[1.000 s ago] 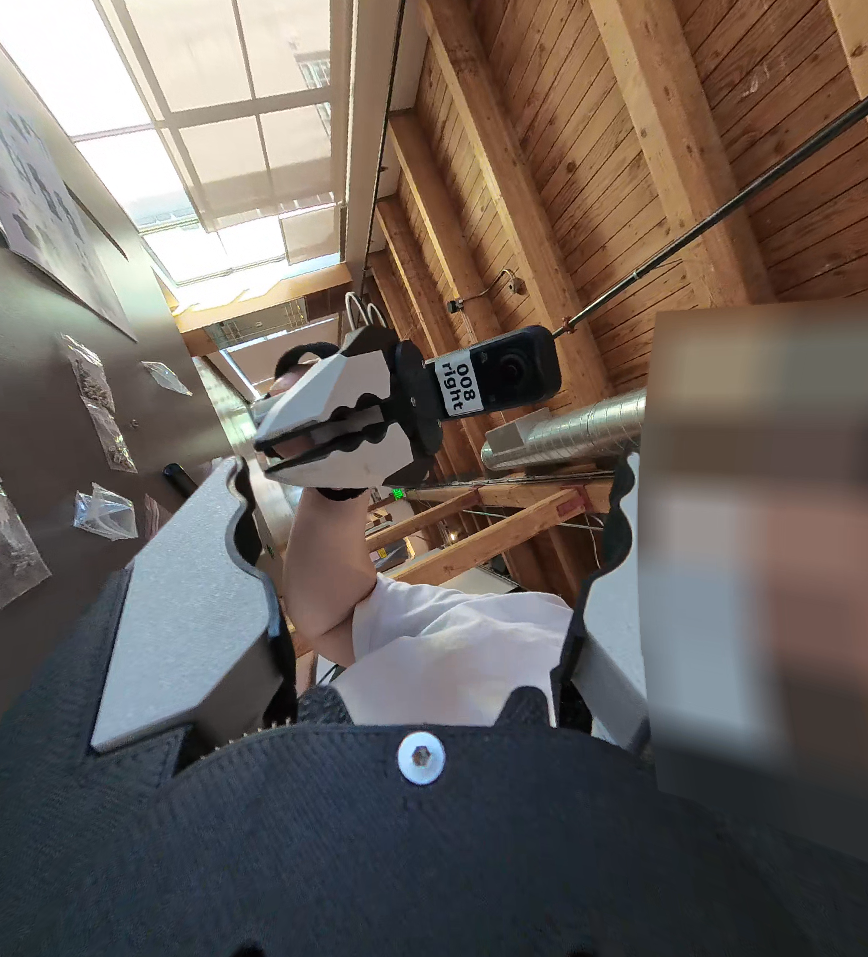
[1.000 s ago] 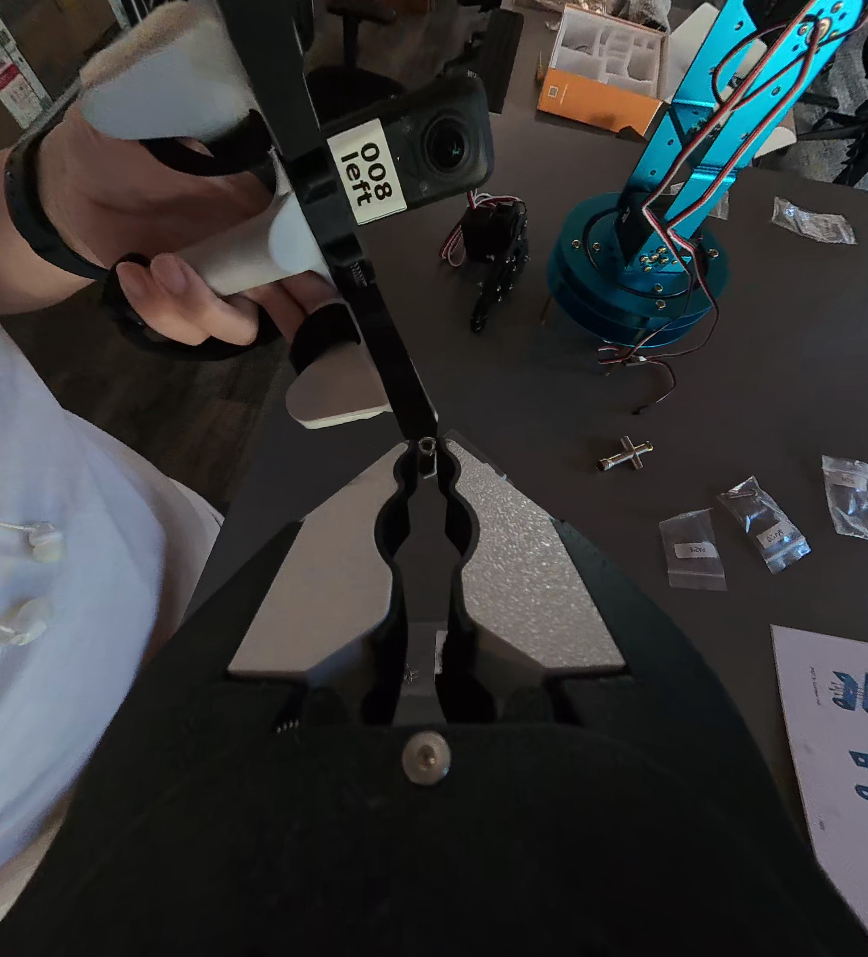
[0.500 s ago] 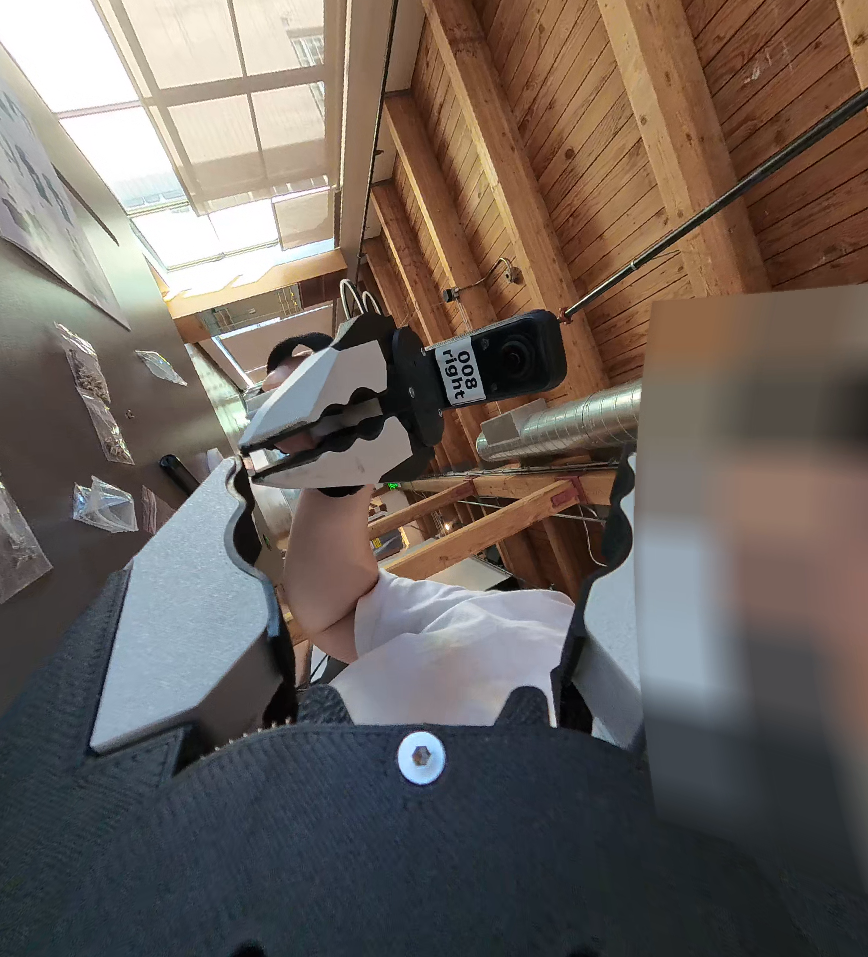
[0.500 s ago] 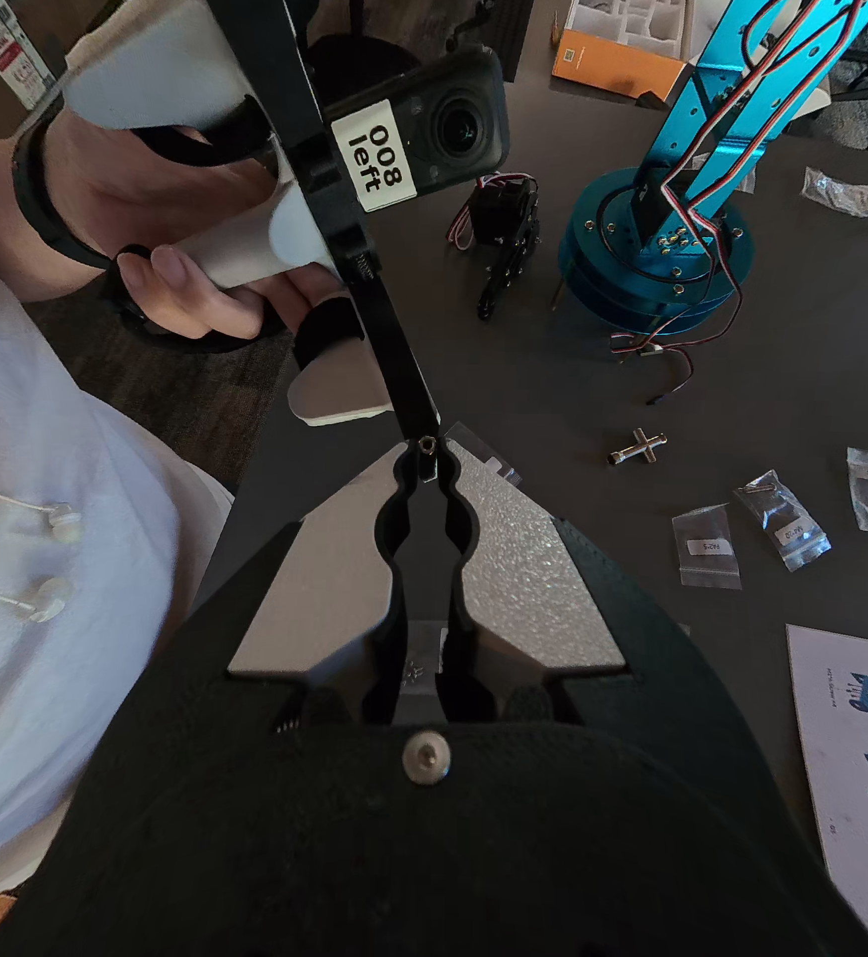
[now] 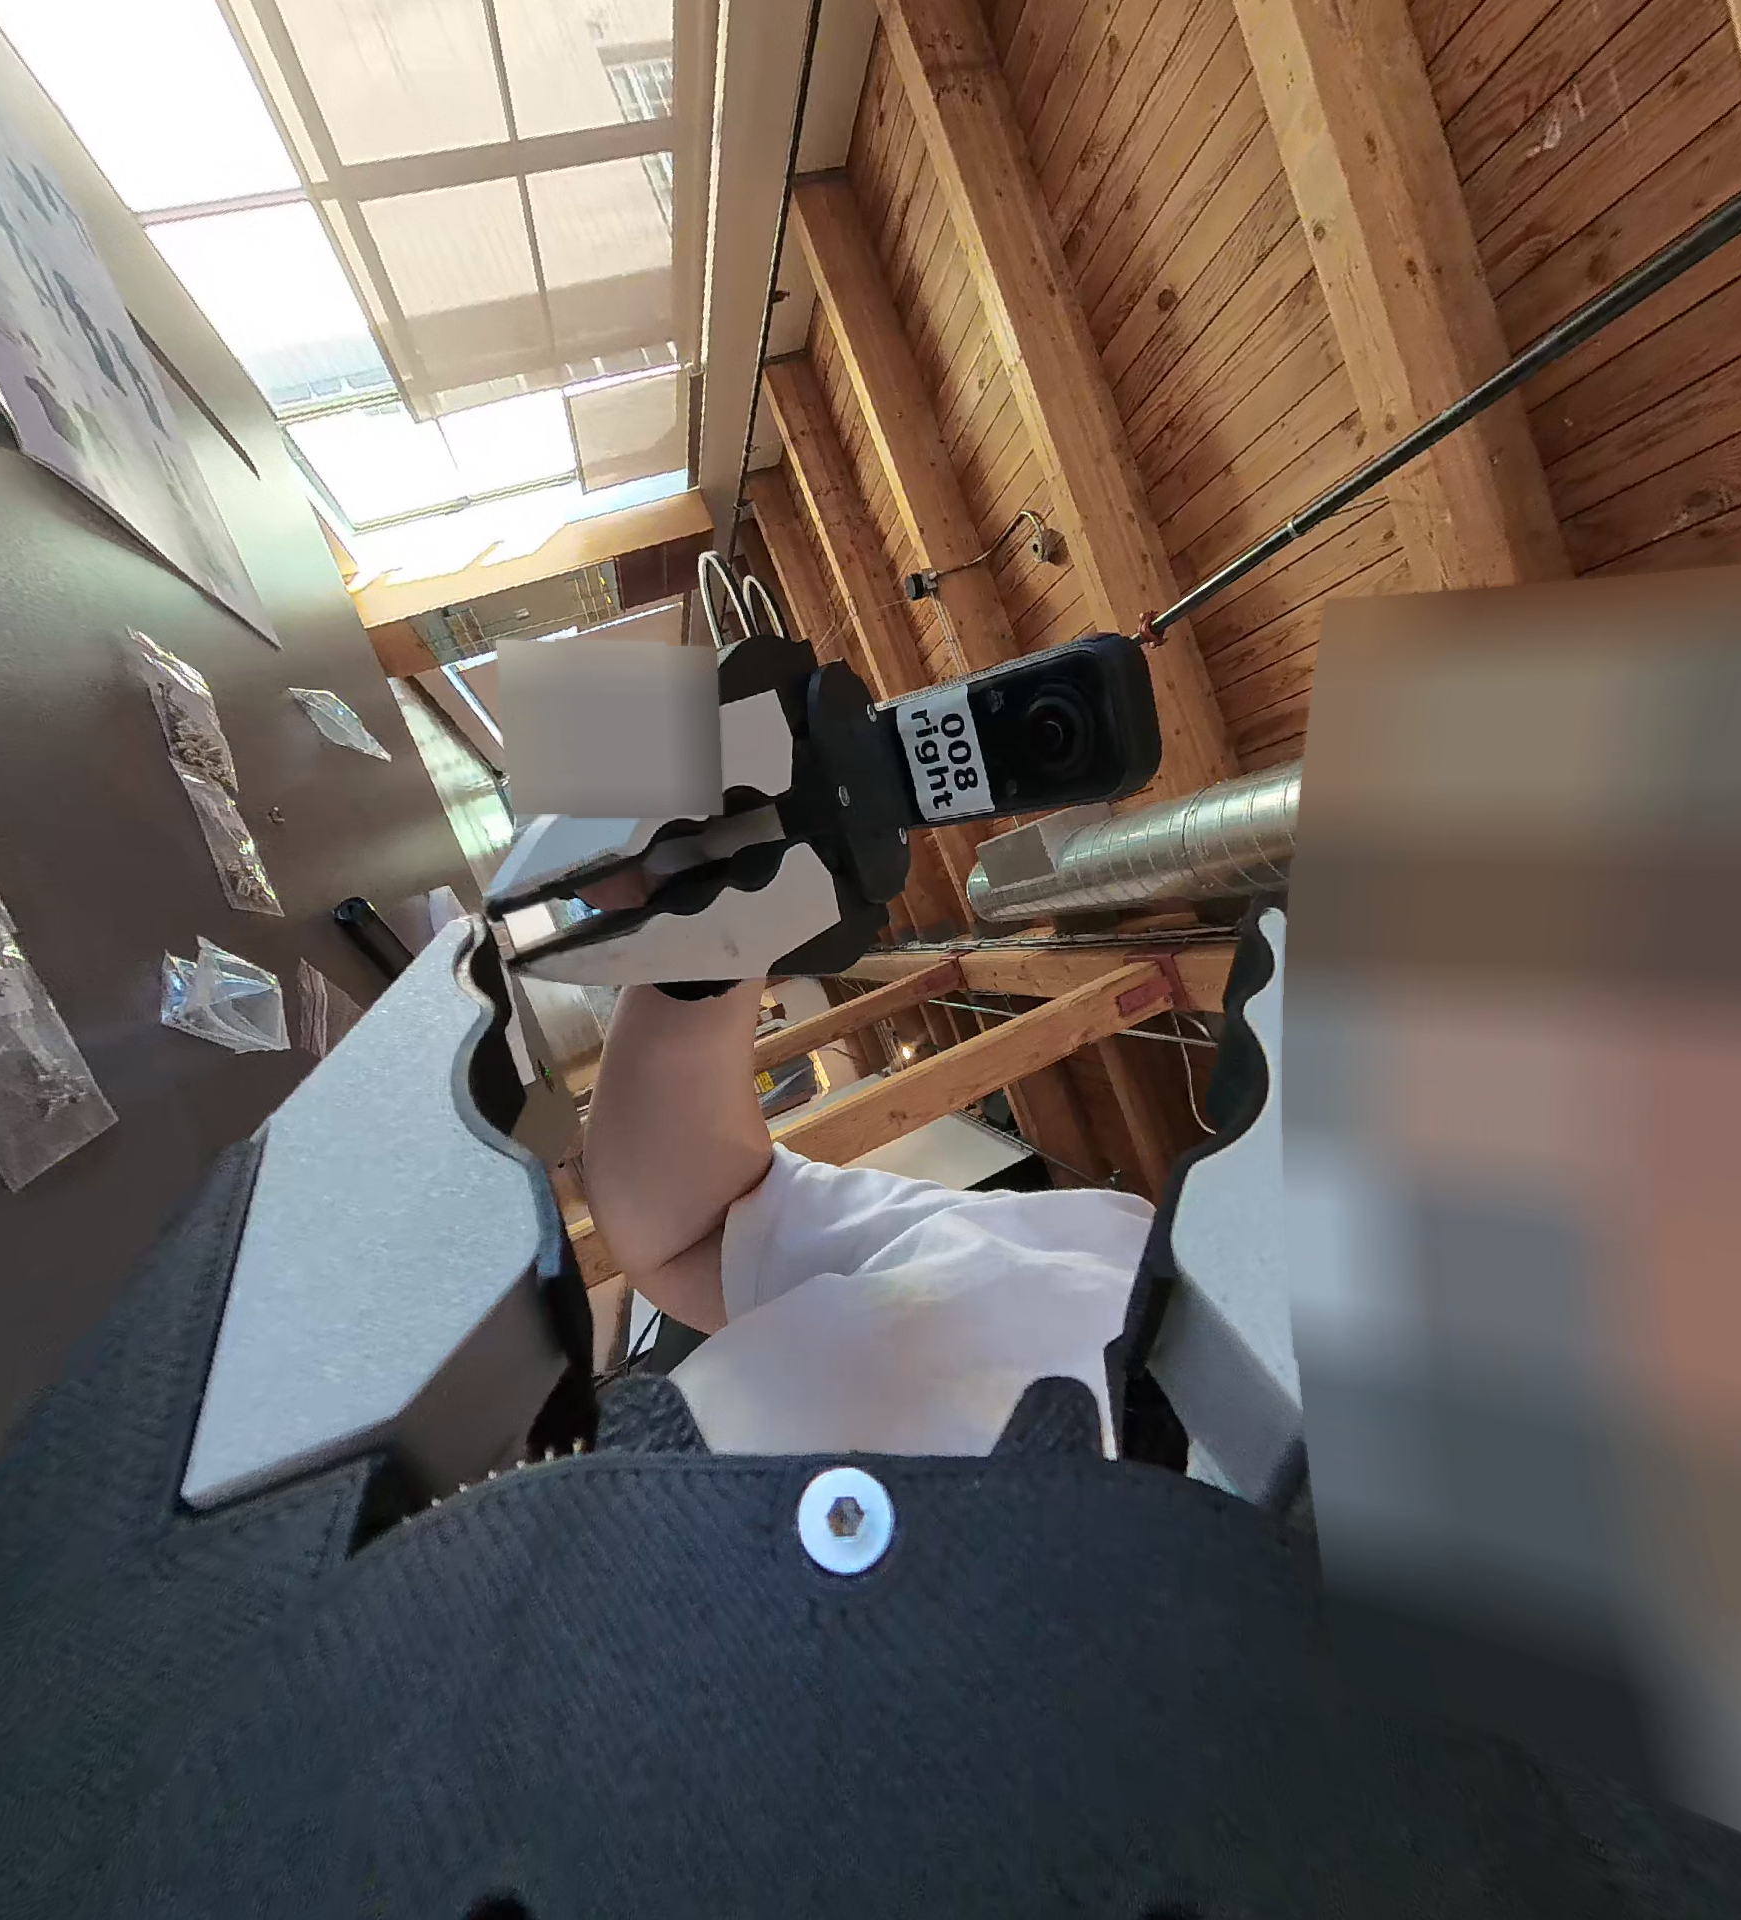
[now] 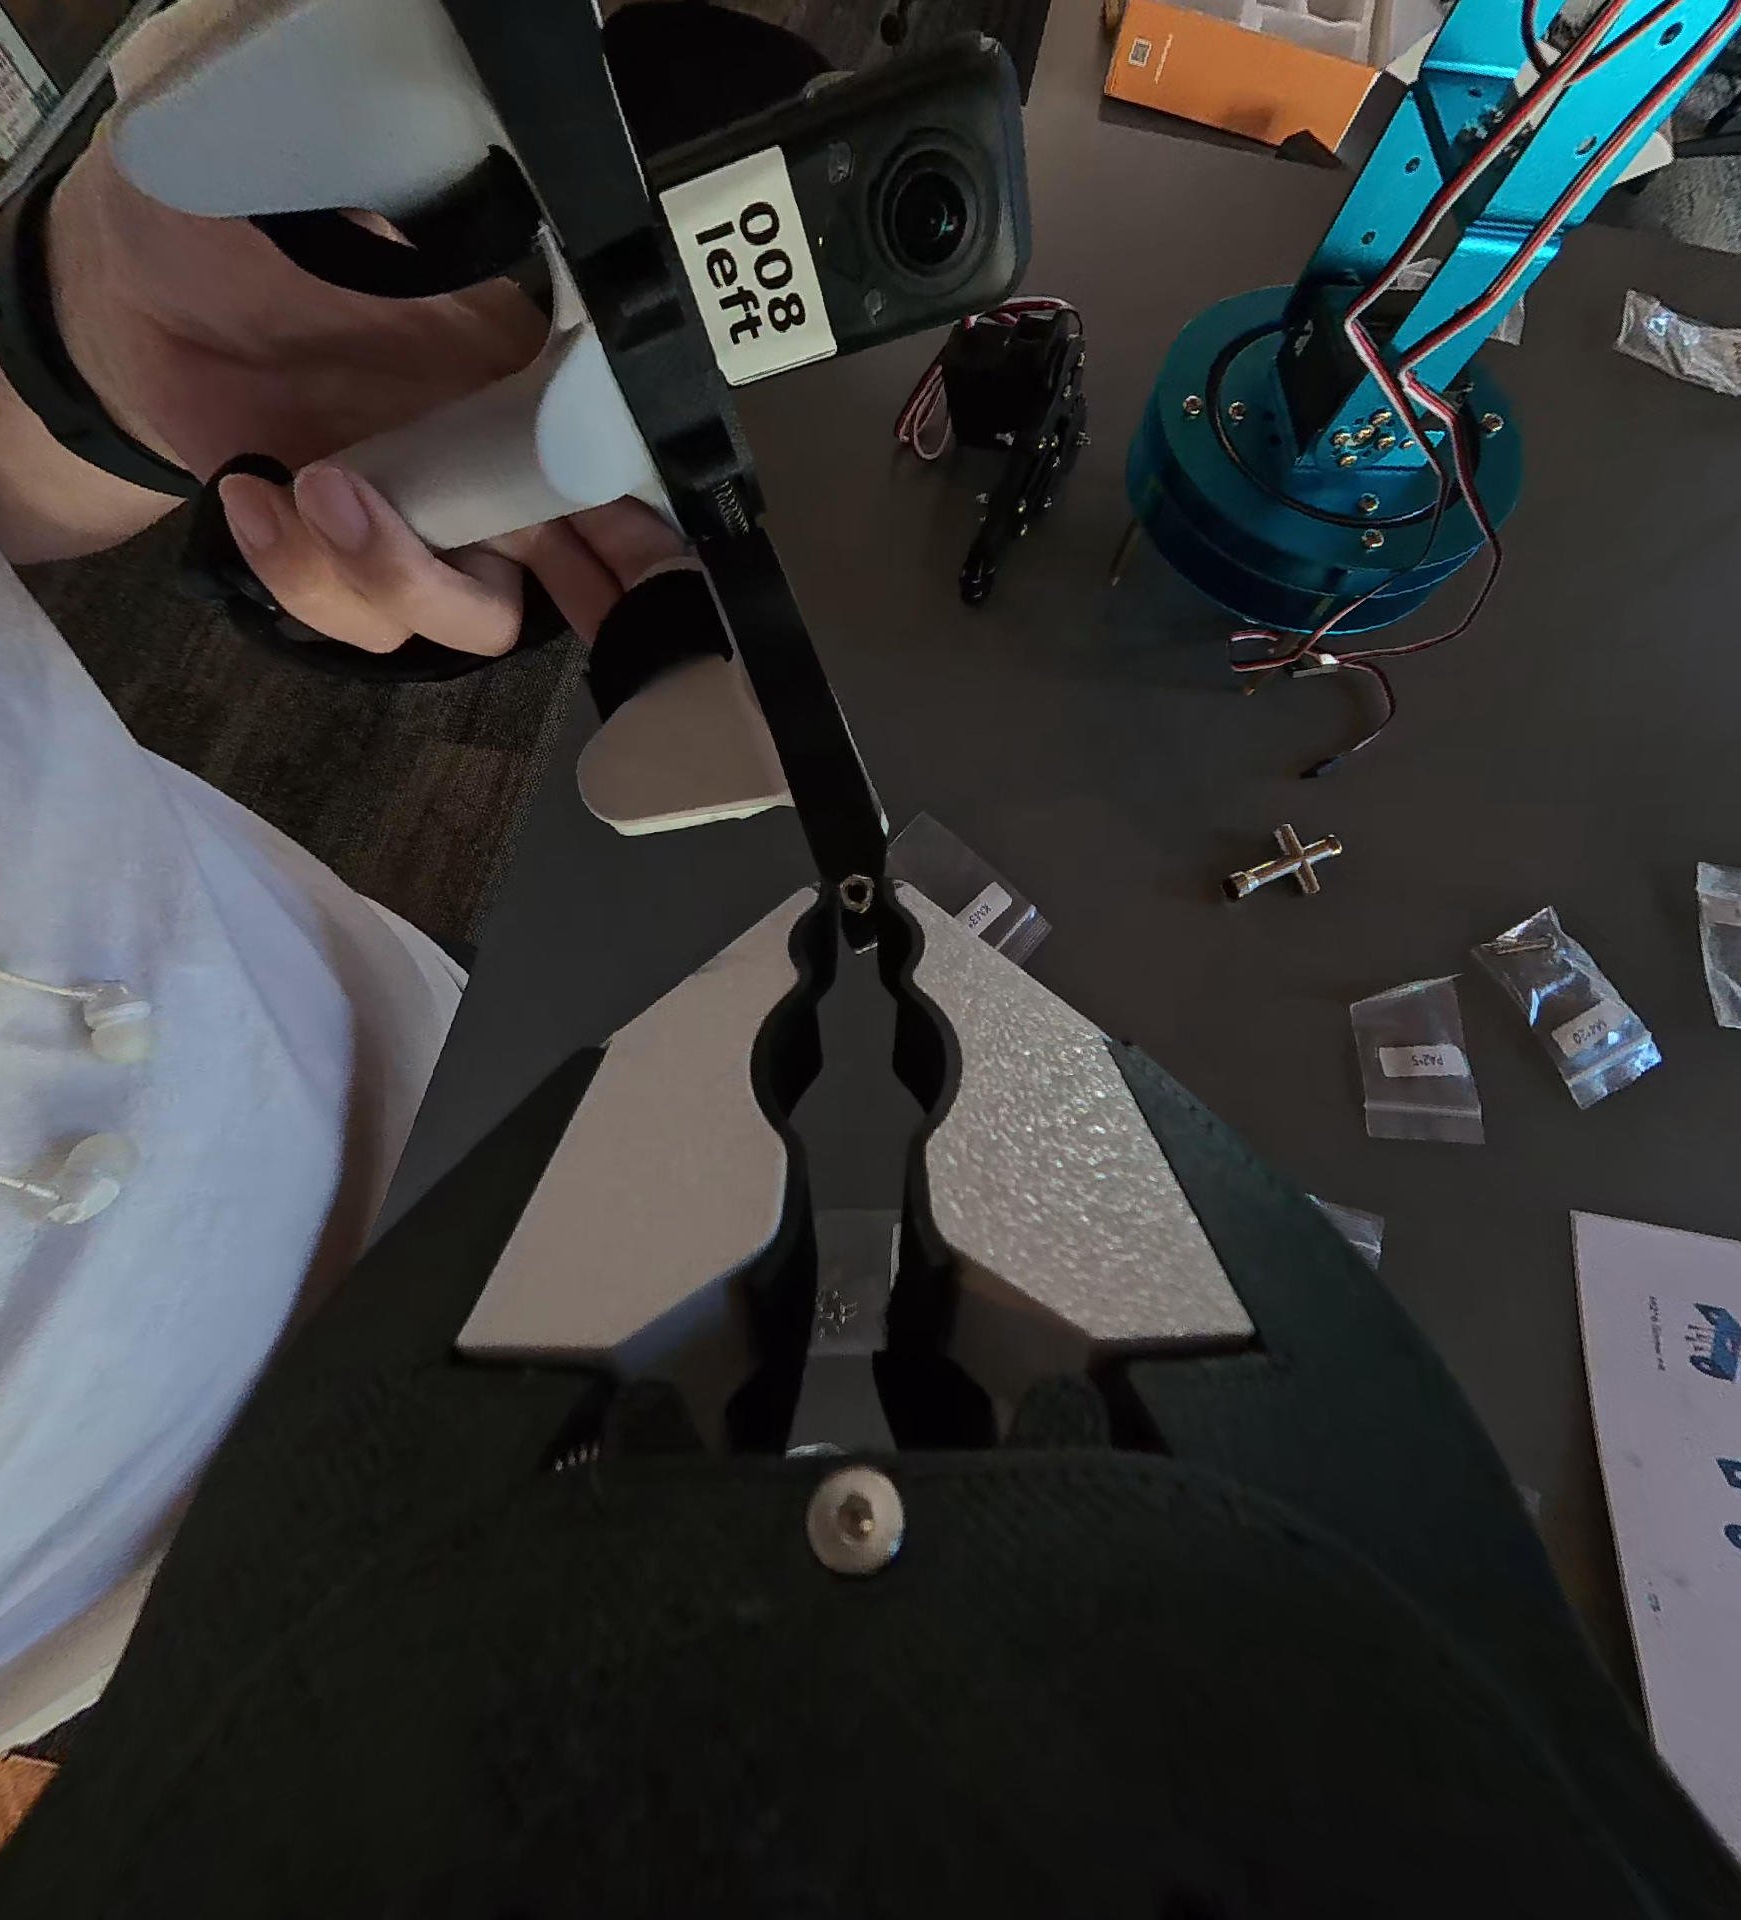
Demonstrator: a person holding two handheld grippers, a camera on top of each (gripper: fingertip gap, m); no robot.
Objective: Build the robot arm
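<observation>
**Tongs check: pinching a tiny nut, tip to tip**

Got the right tongs (image 6: 853, 906) squeezed nearly closed, with a small hex nut (image 6: 853, 891) nipped right at the very tips. Holding that nut up above the dark table (image 6: 1105, 727), pressed against the tip of one black finger (image 6: 793, 665) of the left tongs (image 5: 866, 935). Got those left ones spread wide open and gripping nothing, pointed up toward the ceiling, with the right tongs' tips touching one finger end. Can see a bare hand (image 6: 326, 416) wrapped round the left handle, with a white shirt (image 6: 66, 1039) close by.

Just under the pinched tips, spotting a little plastic bag (image 6: 970, 904) flat on the table. Off to the side, finding a printed sheet (image 6: 1697, 1455) at the edge, then three more small clear bags (image 6: 1417, 1060) near each other, plus a metal cross wrench (image 6: 1284, 860) lying apart from them. Farther back, looking at a black servo claw piece (image 6: 1022, 447) just beside a blue robot arm base (image 6: 1333, 457) with loose red, white and black wires trailing off it. Way at the back, making out an orange box (image 6: 1230, 78). Overhead in the left view, catching a wooden plank ceiling (image 5: 1261, 312), a silver duct (image 5: 1136, 862) and bright windows (image 5: 378, 208).
</observation>
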